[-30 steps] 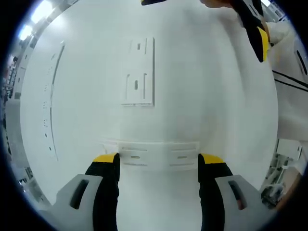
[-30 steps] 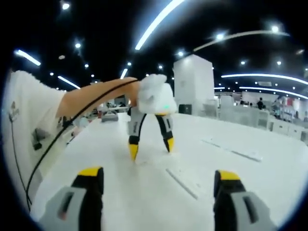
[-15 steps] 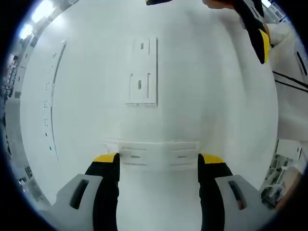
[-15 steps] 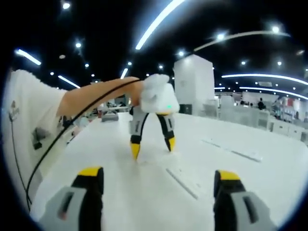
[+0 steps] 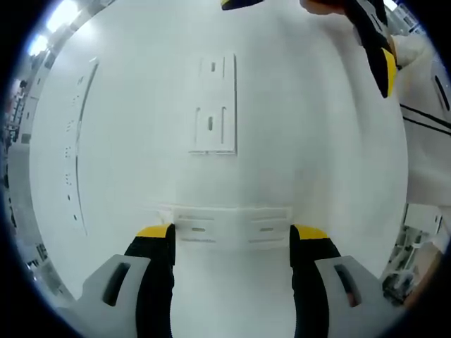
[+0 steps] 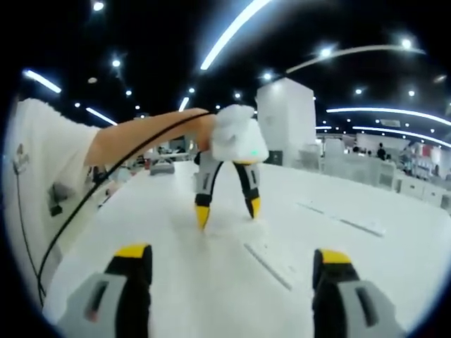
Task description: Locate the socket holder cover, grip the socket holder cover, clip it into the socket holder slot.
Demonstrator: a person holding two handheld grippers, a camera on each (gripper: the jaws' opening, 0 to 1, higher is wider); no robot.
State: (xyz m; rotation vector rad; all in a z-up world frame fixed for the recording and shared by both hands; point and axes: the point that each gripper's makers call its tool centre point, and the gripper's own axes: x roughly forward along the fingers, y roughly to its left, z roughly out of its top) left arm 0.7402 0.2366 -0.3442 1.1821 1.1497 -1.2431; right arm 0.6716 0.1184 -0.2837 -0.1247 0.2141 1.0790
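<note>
My left gripper (image 5: 232,236) is shut on the socket holder cover (image 5: 211,227), a narrow white strip with small slots spanning the gap between the yellow-tipped jaws. It hangs above the white table. Farther ahead lies the socket holder (image 5: 213,105), a flat white plate with slotted recesses. In the right gripper view the left gripper (image 6: 227,211) points down at the table, a bare forearm behind it, with the flat socket holder (image 6: 268,264) nearer to me. My right gripper (image 6: 231,257) is open and holds nothing; one of its fingers (image 5: 384,67) shows in the left gripper view.
A long thin white strip (image 5: 74,141) lies along the table's left side, also visible as a rail (image 6: 342,218) on the right of the right gripper view. A person's white sleeve (image 6: 42,176) is at the left. Hall benches stand beyond the table.
My left gripper has shifted slightly with the cover still in it; the socket holder sits a little further right in its view. The right gripper has stayed put and open.
</note>
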